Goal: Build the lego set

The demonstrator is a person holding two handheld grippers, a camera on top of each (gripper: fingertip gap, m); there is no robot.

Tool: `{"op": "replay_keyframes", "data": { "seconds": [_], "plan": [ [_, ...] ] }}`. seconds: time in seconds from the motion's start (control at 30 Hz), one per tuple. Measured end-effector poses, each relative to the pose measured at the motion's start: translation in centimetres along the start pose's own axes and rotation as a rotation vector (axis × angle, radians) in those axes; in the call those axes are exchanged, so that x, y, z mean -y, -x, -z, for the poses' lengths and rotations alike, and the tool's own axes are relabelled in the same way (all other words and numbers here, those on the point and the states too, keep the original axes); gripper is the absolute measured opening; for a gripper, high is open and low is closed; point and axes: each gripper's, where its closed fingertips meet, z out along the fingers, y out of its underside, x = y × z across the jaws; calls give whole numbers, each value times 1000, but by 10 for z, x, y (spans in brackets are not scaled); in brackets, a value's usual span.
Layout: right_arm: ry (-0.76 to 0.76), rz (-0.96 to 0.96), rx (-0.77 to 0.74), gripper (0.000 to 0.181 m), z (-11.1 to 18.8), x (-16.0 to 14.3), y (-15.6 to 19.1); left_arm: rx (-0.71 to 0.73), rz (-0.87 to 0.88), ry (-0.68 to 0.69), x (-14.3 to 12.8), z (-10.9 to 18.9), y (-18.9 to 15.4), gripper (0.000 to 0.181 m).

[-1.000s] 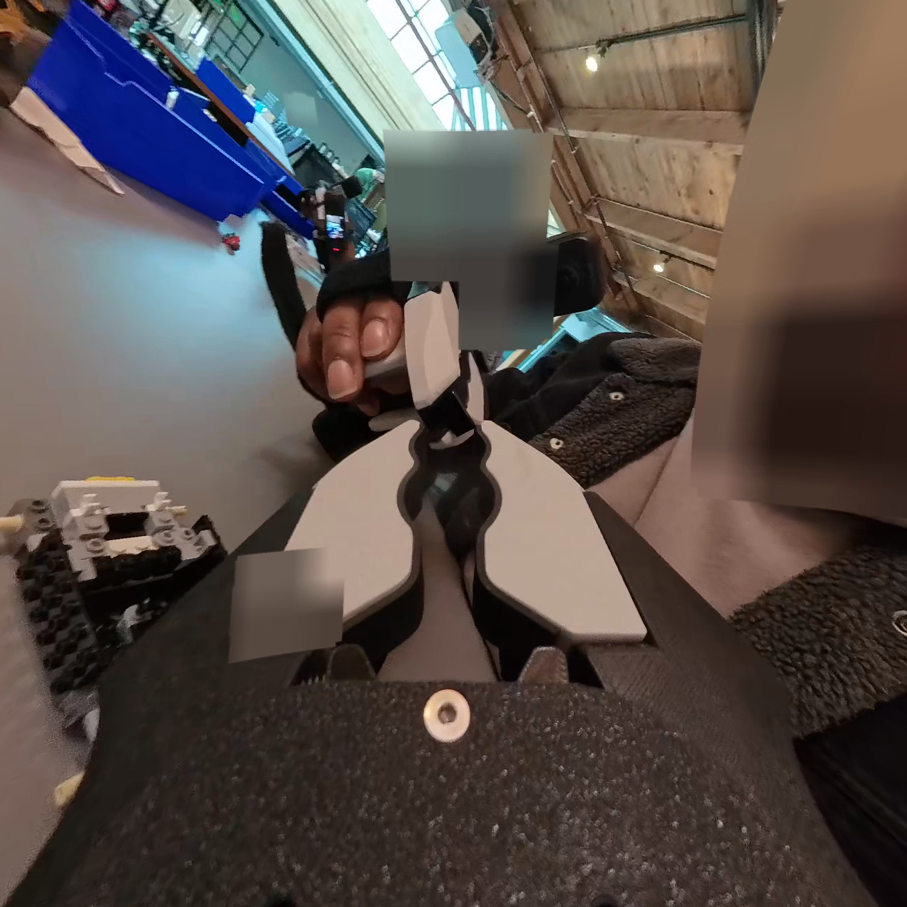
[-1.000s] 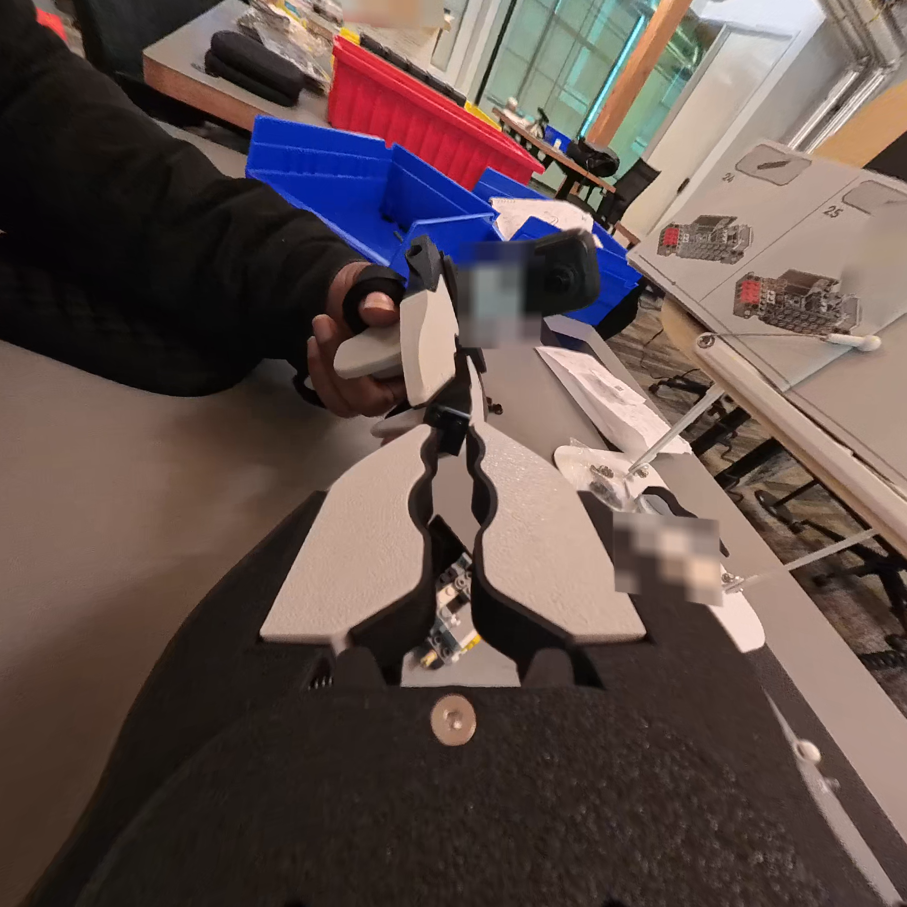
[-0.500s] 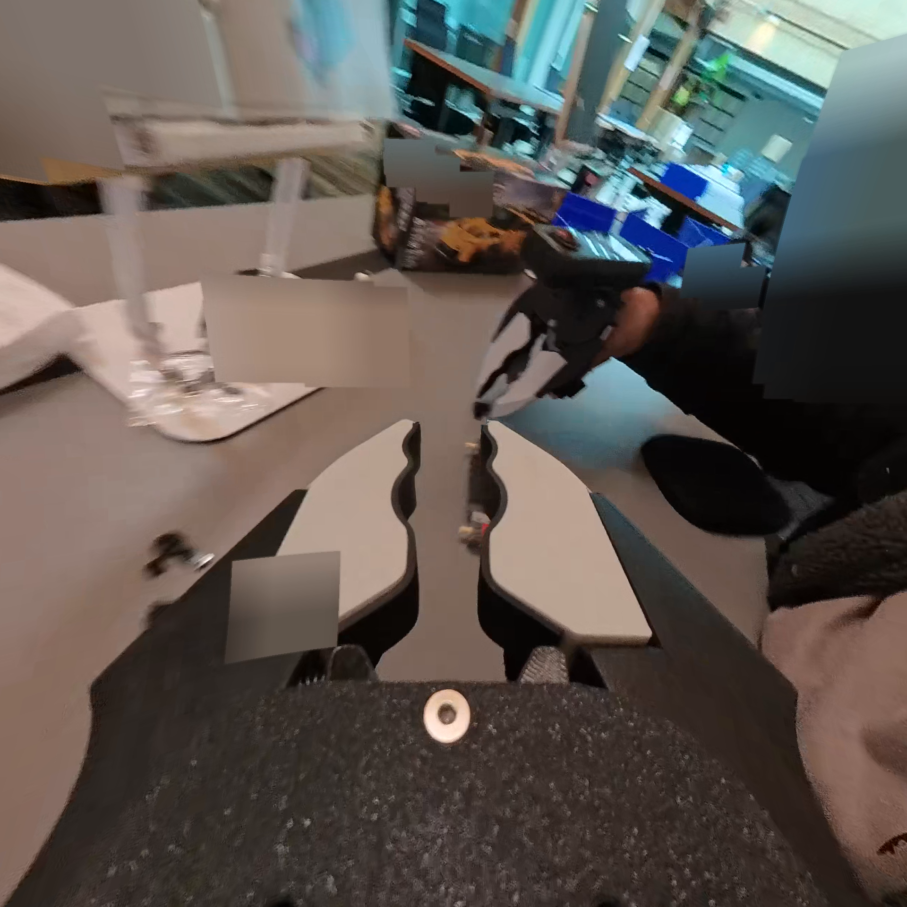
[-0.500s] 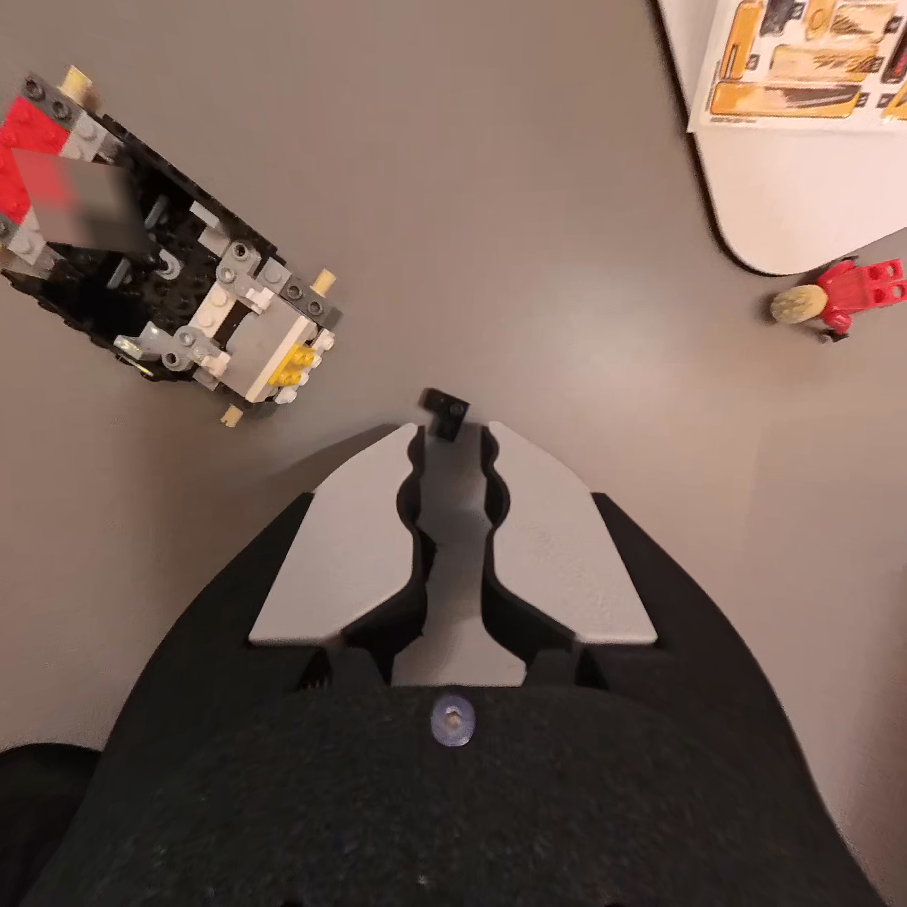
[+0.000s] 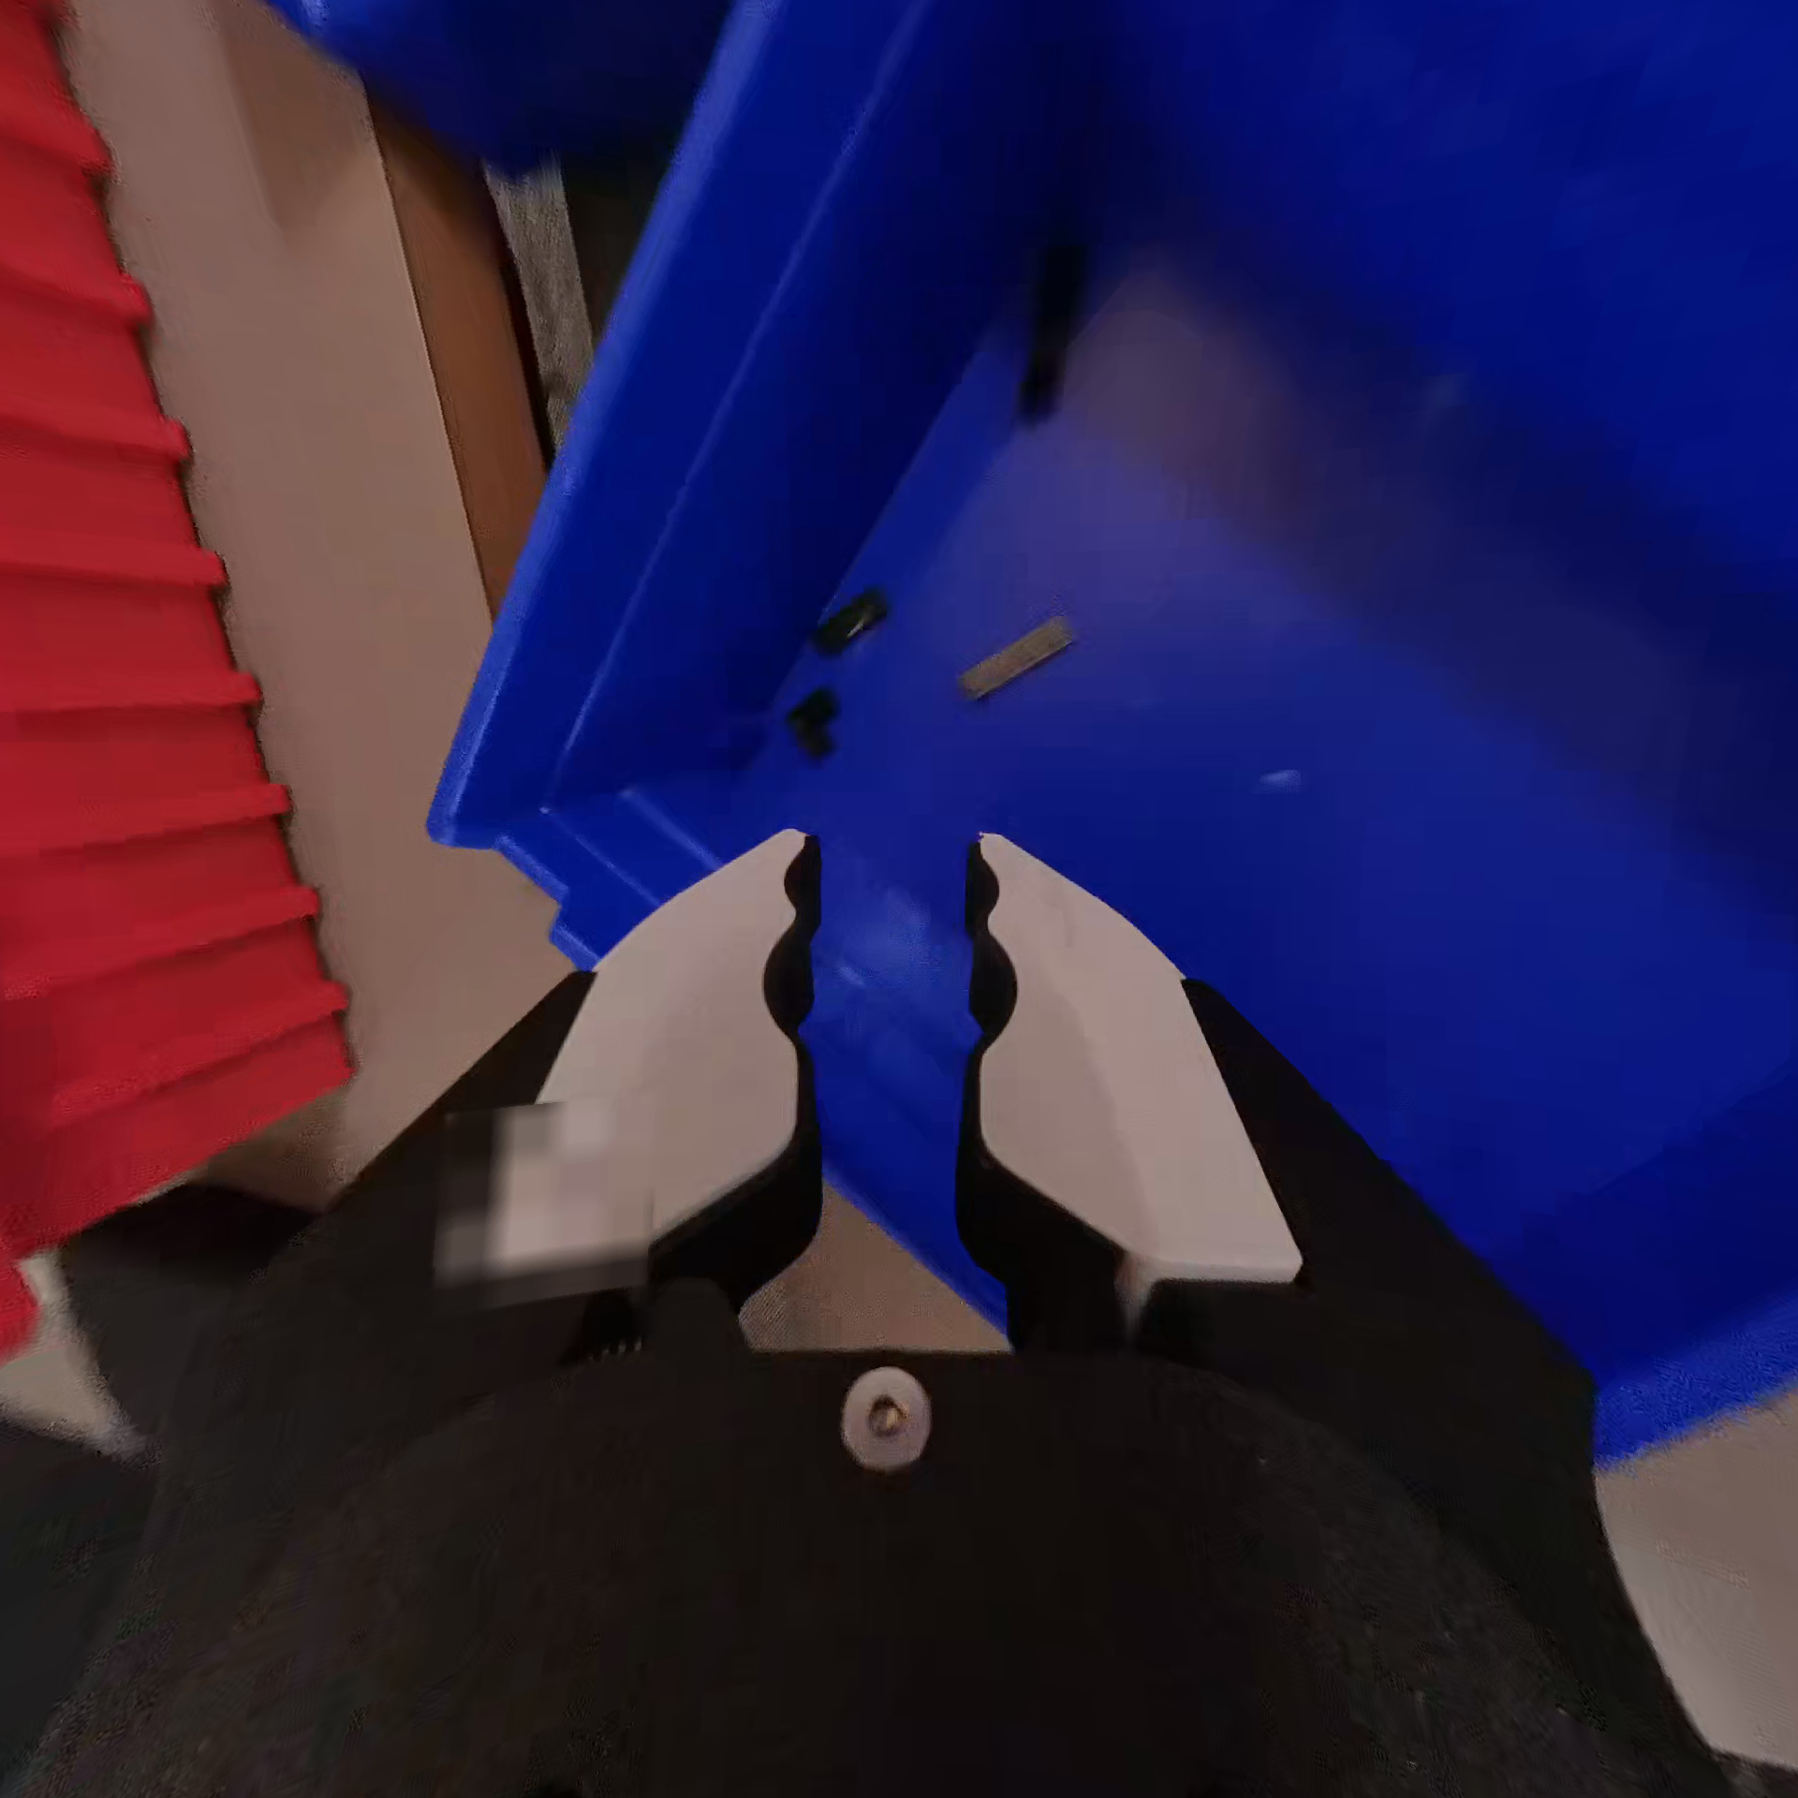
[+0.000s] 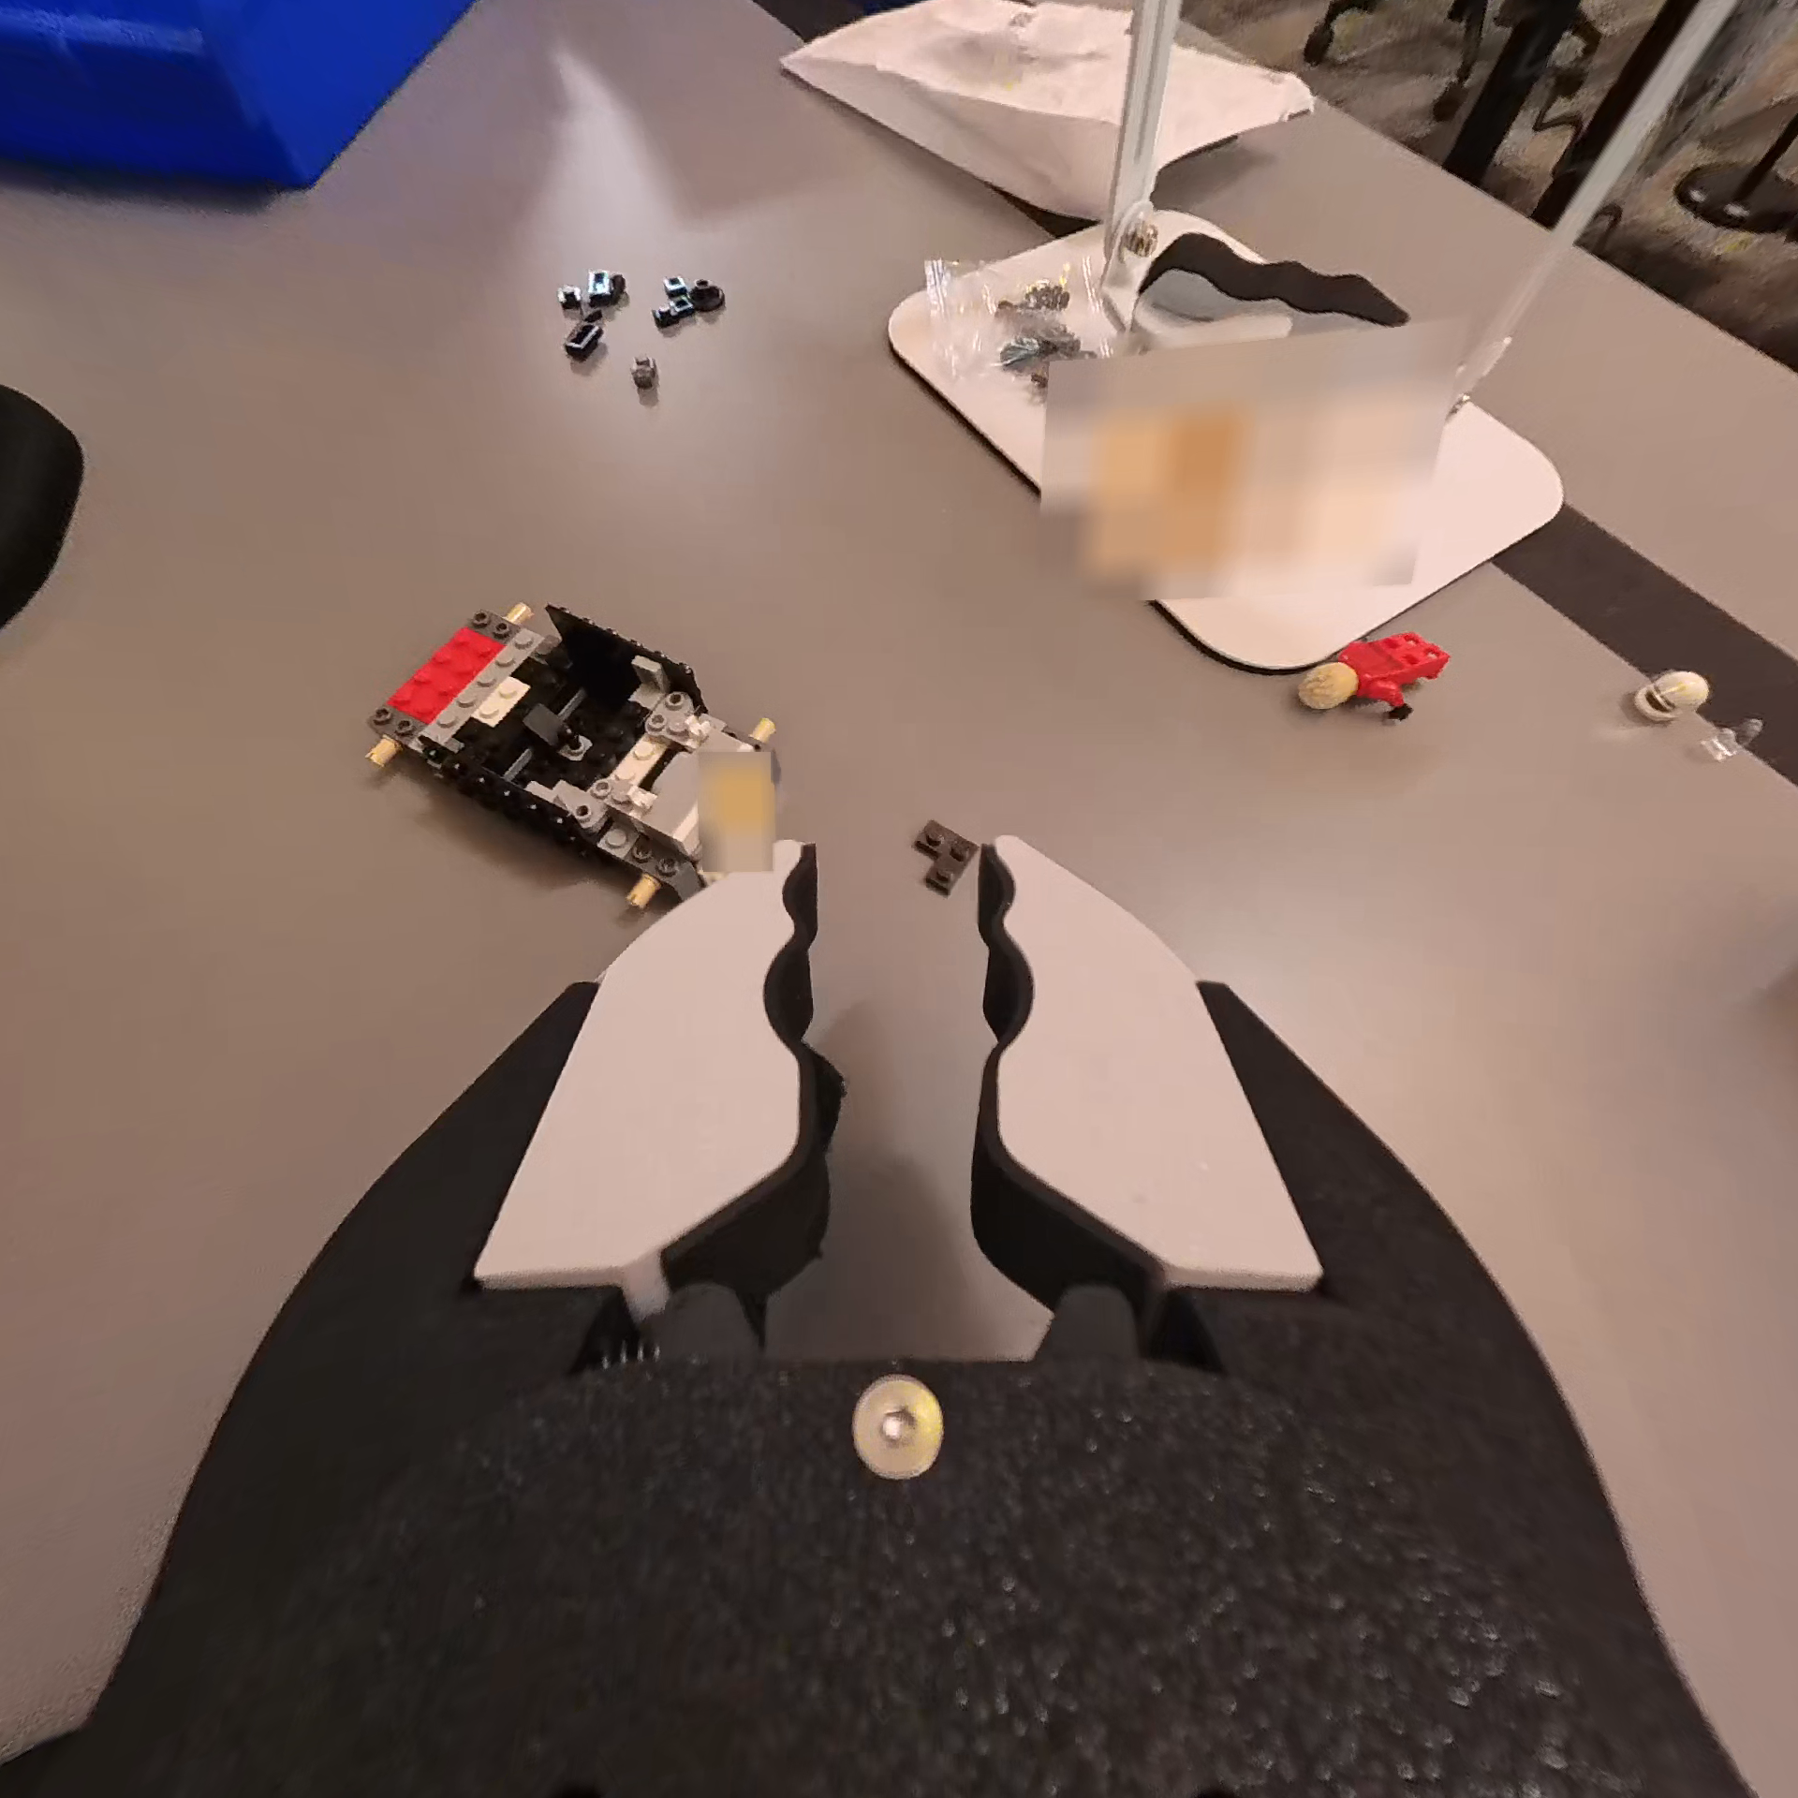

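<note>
In the right wrist view the partly built black, grey and red lego model (image 6: 555,739) lies on the grey table (image 6: 292,467), left of my right gripper (image 6: 895,848). That gripper is open and empty. A small dark corner plate (image 6: 944,854) lies on the table just beyond its right fingertip. In the left wrist view my left gripper (image 5: 893,839) is open and empty over the near corner of a blue bin (image 5: 1265,876). Two small black pieces (image 5: 848,619) (image 5: 813,720) and a grey flat piece (image 5: 1014,658) lie inside the bin, beyond the fingertips.
A red ribbed bin (image 5: 117,681) stands left of the blue one. On the table are a cluster of small dark pieces (image 6: 632,311), a white stand base (image 6: 1440,525) with a clear bag of parts (image 6: 1012,321), a red minifigure (image 6: 1372,671), a white helmet piece (image 6: 1672,693) and a white bag (image 6: 1031,88). Tip to tip, the grippers are about 65 cm apart. My left gripper's tips are some 8 cm from the grey flat piece (image 5: 1014,658).
My left gripper swung from the table to above the blue bin and opened wider. My right gripper pulled back and up from the dark plate and opened wider.
</note>
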Motion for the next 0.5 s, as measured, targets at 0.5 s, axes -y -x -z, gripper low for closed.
{"op": "replay_keyframes", "data": {
  "seconds": [0.5],
  "plan": [
    [-4, 7, 24, 28, -5, -4, 10, 110, 126, 382, -15, -90, 23, 28]
  ]
}}
